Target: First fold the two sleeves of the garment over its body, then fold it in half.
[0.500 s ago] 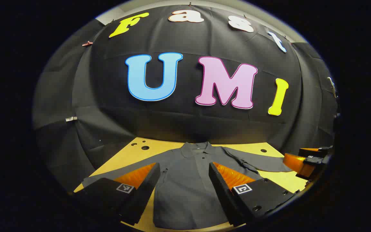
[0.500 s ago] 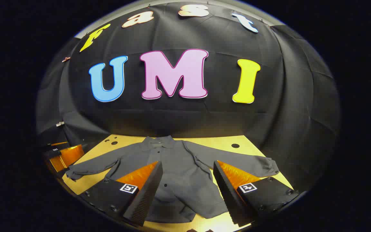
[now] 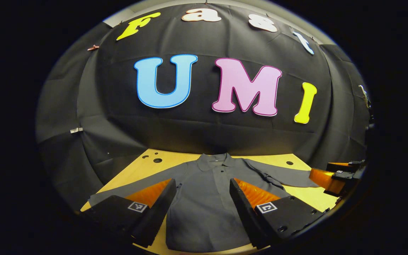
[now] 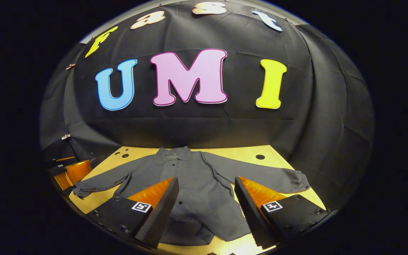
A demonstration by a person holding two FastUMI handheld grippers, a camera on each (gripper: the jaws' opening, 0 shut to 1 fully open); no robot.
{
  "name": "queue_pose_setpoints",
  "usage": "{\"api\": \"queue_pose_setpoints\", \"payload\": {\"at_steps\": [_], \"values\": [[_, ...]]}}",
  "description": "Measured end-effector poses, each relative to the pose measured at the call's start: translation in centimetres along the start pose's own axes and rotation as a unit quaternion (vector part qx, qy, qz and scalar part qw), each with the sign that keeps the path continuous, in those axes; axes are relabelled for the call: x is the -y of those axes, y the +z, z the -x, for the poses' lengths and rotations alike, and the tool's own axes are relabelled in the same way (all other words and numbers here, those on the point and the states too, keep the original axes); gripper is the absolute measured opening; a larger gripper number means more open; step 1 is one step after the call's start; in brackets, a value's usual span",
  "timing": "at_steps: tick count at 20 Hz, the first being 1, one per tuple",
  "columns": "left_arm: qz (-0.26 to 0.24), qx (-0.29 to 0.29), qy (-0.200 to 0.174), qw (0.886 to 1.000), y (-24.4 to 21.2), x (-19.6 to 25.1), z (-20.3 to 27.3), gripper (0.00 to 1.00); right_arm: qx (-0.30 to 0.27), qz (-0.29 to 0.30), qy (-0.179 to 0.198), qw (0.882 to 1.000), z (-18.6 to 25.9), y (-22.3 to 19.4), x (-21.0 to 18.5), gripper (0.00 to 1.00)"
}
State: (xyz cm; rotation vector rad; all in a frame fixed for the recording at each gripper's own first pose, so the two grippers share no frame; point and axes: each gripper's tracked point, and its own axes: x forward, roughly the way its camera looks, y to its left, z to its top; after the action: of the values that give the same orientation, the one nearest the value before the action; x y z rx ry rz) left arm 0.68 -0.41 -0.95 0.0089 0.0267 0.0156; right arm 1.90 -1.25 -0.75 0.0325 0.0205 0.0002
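Note:
A dark grey collared shirt (image 3: 204, 212) lies flat, front up, on the yellow table (image 3: 136, 166), collar toward the wall. In the right gripper view the shirt (image 4: 204, 198) has both sleeves spread out: one sleeve (image 4: 105, 180) to the left, the other sleeve (image 4: 260, 175) to the right with a crumpled cuff (image 4: 298, 182). My left gripper (image 3: 203, 184) hangs open above the shirt's body, holding nothing. My right gripper (image 4: 207, 182) is also open and empty over the lower body. Each gripper also appears at the other view's edge: the right gripper (image 3: 335, 175), the left gripper (image 4: 69, 171).
The table (image 4: 239, 152) has small round holes near its far corners, such as one hole (image 3: 158, 160) and another hole (image 4: 260, 156). Black cloth walls close in the back and sides. Bare tabletop shows beyond the sleeves.
Both views have shifted slightly, so the wall and shirt sit a little higher in frame. The shirt lies as before and both grippers stay open.

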Motion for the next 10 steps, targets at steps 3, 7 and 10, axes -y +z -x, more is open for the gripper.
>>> {"api": "queue_pose_setpoints", "payload": {"at_steps": [3,7,10], "values": [[0.008,-0.009,0.006,1.000,-0.6,-0.2,-0.1,0.96,-0.004,-0.006,-0.001,1.000,-0.6,-0.2,0.3,0.97],[0.012,-0.014,0.018,1.000,-1.0,-0.4,-0.3,0.96,-0.011,-0.010,-0.006,1.000,-1.4,-0.5,1.4,0.97],[0.009,-0.016,0.026,0.999,-1.2,-0.3,-0.6,0.96,-0.018,-0.015,-0.015,1.000,-2.3,-0.7,3.0,0.98]]}}
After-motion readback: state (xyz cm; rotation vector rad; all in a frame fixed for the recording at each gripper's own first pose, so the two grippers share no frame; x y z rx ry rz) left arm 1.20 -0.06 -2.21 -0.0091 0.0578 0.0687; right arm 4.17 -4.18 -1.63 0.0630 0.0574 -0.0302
